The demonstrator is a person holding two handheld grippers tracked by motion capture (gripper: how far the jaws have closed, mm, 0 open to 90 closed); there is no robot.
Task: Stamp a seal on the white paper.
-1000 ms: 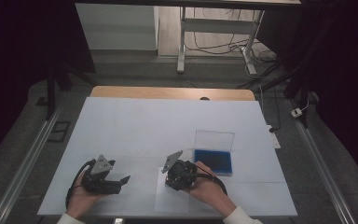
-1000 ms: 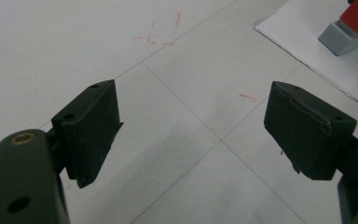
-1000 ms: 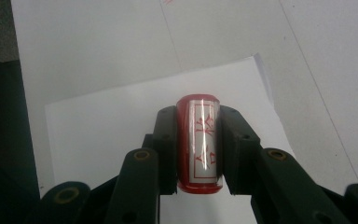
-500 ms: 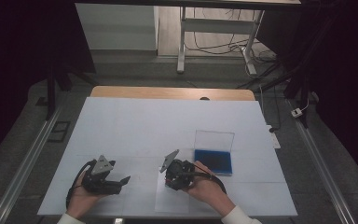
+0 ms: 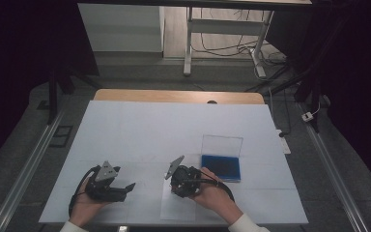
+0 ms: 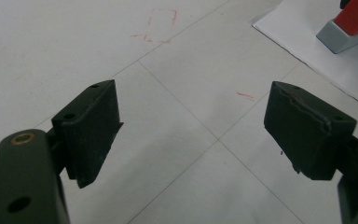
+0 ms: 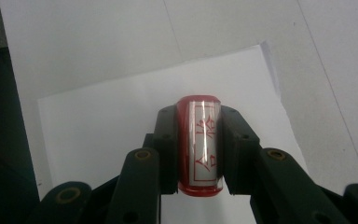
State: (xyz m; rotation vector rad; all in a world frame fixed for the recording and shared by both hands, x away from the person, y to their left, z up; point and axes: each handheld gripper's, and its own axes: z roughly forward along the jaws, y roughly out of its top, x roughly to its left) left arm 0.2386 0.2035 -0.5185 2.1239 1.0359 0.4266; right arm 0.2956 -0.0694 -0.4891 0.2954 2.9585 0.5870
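Note:
My right gripper [image 7: 201, 151] is shut on a red stamp [image 7: 200, 140] with a clear label bearing red characters. It holds the stamp upright over a white sheet of paper [image 7: 107, 121]. In the high view the right gripper [image 5: 182, 186] points down at the paper [image 5: 176, 210] near the table's front edge. The left gripper view catches the stamp [image 6: 354, 18] with its grey base on or just above the paper [image 6: 326, 70]. My left gripper [image 6: 191, 135] stands open with nothing between its pads. In the high view the left gripper [image 5: 124, 189] rests low over the table at the front left.
A blue ink pad [image 5: 221, 166] lies in its case just right of the right gripper, its clear lid [image 5: 221, 145] standing up behind it. The white table cover [image 5: 164, 130] stretches bare toward the far wooden edge [image 5: 174, 95]. Faint red marks [image 6: 161, 25] show on the cover.

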